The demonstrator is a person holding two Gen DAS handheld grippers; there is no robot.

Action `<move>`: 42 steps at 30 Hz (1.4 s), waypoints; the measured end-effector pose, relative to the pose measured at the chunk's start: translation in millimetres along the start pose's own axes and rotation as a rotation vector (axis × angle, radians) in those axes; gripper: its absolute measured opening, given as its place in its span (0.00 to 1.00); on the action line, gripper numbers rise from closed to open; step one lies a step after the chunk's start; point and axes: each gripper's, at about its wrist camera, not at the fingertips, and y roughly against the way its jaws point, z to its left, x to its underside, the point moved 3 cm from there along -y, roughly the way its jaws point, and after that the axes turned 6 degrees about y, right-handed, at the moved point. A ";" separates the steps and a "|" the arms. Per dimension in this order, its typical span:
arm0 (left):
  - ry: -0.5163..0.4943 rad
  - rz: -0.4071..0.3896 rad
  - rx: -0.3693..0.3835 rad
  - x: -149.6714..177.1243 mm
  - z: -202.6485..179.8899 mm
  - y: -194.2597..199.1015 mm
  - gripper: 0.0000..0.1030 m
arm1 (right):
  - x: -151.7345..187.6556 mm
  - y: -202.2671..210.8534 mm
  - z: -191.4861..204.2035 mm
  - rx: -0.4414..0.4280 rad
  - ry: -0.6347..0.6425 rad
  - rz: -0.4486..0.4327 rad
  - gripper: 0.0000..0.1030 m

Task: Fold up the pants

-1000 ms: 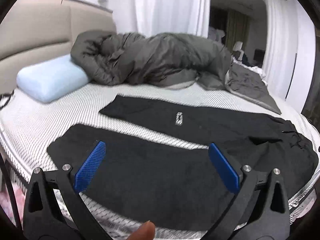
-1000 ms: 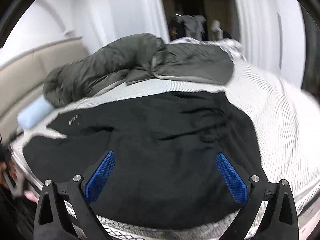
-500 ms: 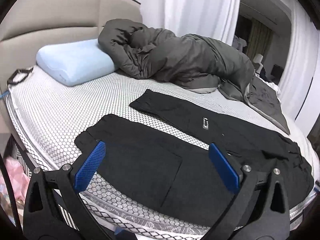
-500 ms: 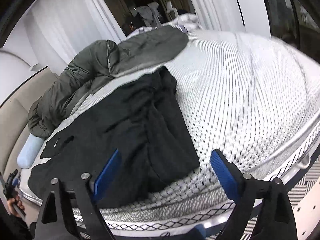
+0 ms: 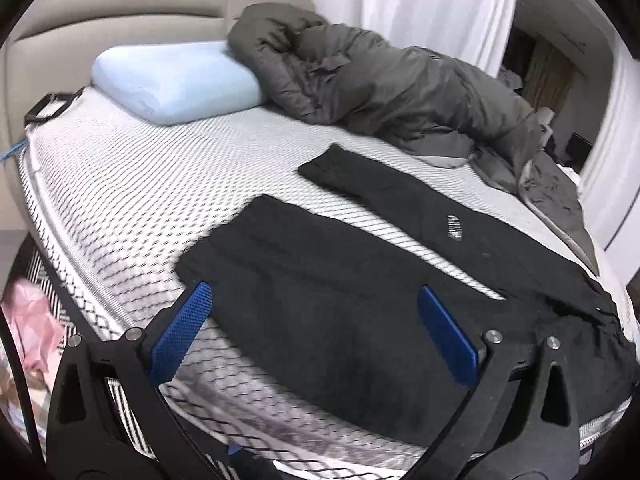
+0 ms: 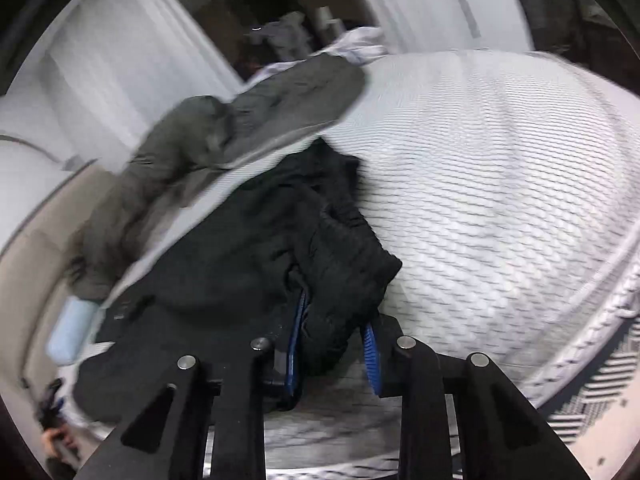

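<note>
- The black pants (image 5: 360, 292) lie spread on the bed (image 5: 132, 200), near its front edge, with the two legs reaching toward the headboard end and a strip of the white patterned mattress cover showing between them.
- The far leg carries a small pale label (image 5: 453, 226) about halfway along it.
- The left gripper (image 5: 316, 332) hangs over the hem end of the near leg, its blue pads (image 5: 180, 330) spread wide — one pad over the bare mattress edge, the other over black cloth. Nothing is between them.
- The right gripper (image 6: 332, 354) is at the waist end of the pants (image 6: 224, 276); its blue pads (image 6: 293, 354) are drawn close and pinch a bunched fold of the waistband, which rises in a rumpled hump just ahead of the fingers.
- Behind the pants a dark grey duvet (image 5: 384, 84) is heaped across the far side of the bed, touching a pale blue pillow (image 5: 176, 80) that lies against the beige padded headboard (image 5: 120, 8).
- In the right wrist view the same duvet (image 6: 224, 136) runs along the far side, and the mattress beyond the waistband is bare white cover (image 6: 500, 168); this view is blurred.
- White curtains (image 5: 436, 4) hang behind the bed.
- Beside the bed, low at the left edge of the left wrist view, is something pink (image 5: 32, 328) — I cannot tell what it is.
- No container shows in either view; the bed alone holds the pants, duvet and pillow.
</note>
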 end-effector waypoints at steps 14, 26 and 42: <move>0.211 0.213 0.021 10.1 57.2 -48.7 0.53 | 33.0 19.4 -23.8 -0.073 -0.072 0.015 0.46; 0.224 0.107 0.071 4.5 59.8 -13.7 0.22 | 32.4 23.9 -8.2 -0.039 -0.070 0.014 0.46; 0.297 0.168 0.163 -8.3 57.7 -49.7 0.00 | 28.8 24.1 -25.0 -0.185 -0.197 -0.022 0.11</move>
